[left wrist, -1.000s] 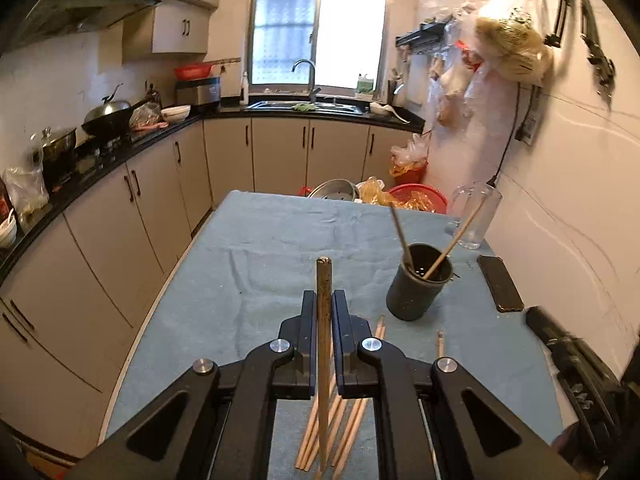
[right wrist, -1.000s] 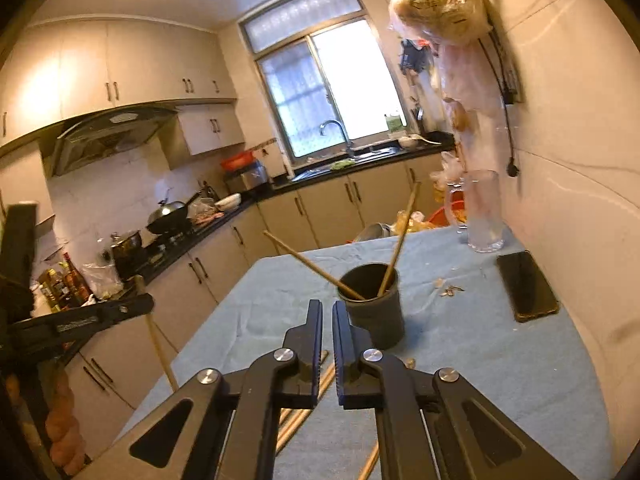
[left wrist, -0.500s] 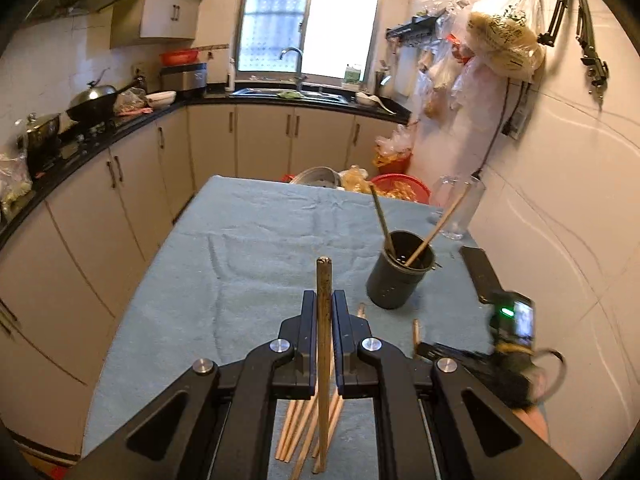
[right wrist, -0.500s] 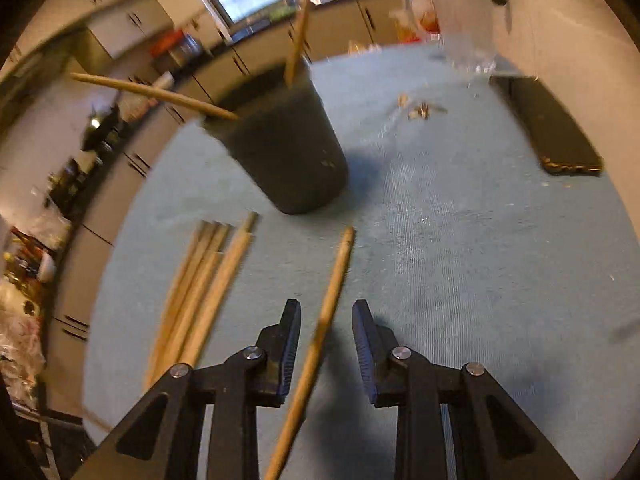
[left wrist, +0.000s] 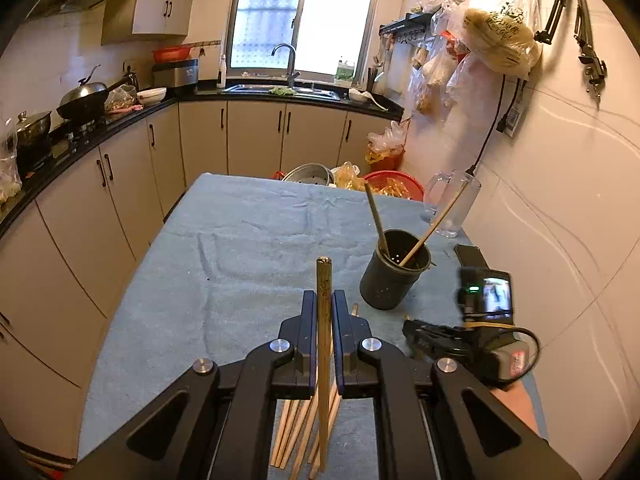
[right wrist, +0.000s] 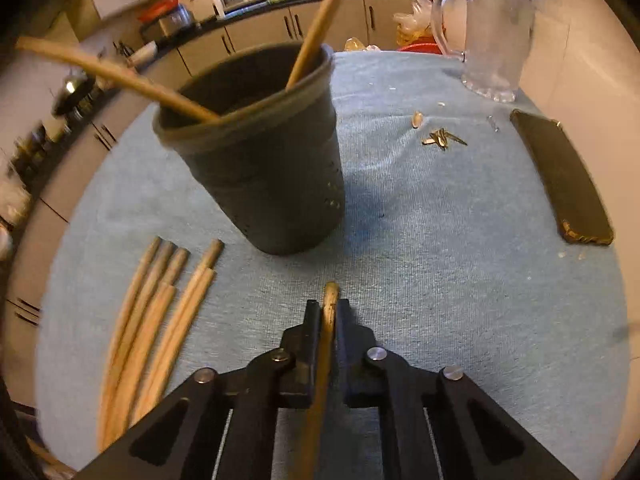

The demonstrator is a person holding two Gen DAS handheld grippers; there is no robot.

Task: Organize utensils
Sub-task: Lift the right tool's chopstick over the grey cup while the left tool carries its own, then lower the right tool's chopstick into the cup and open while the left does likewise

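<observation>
A dark utensil cup [left wrist: 394,272] [right wrist: 264,160] stands on the blue-clothed table [left wrist: 240,248] with two wooden chopsticks leaning in it. My left gripper [left wrist: 324,300] is shut on one chopstick [left wrist: 323,320] held upright above the table. Several loose chopsticks [left wrist: 304,432] [right wrist: 152,332] lie on the cloth below it. My right gripper [right wrist: 329,308] is low over the cloth just in front of the cup, shut on a single chopstick [right wrist: 326,344]. In the left wrist view the right gripper [left wrist: 424,336] shows at the right, with its camera and a forearm behind it.
A black phone [right wrist: 560,176] lies at the right by the wall. A glass mug [right wrist: 492,36] [left wrist: 452,204] stands behind the cup. Small husk scraps [right wrist: 440,138] dot the cloth. Bowls and bags [left wrist: 360,178] sit past the table's far edge.
My right gripper dropped to the cloth, opened around a lone chopstick and shut on it. The left gripper kept still with its chopstick.
</observation>
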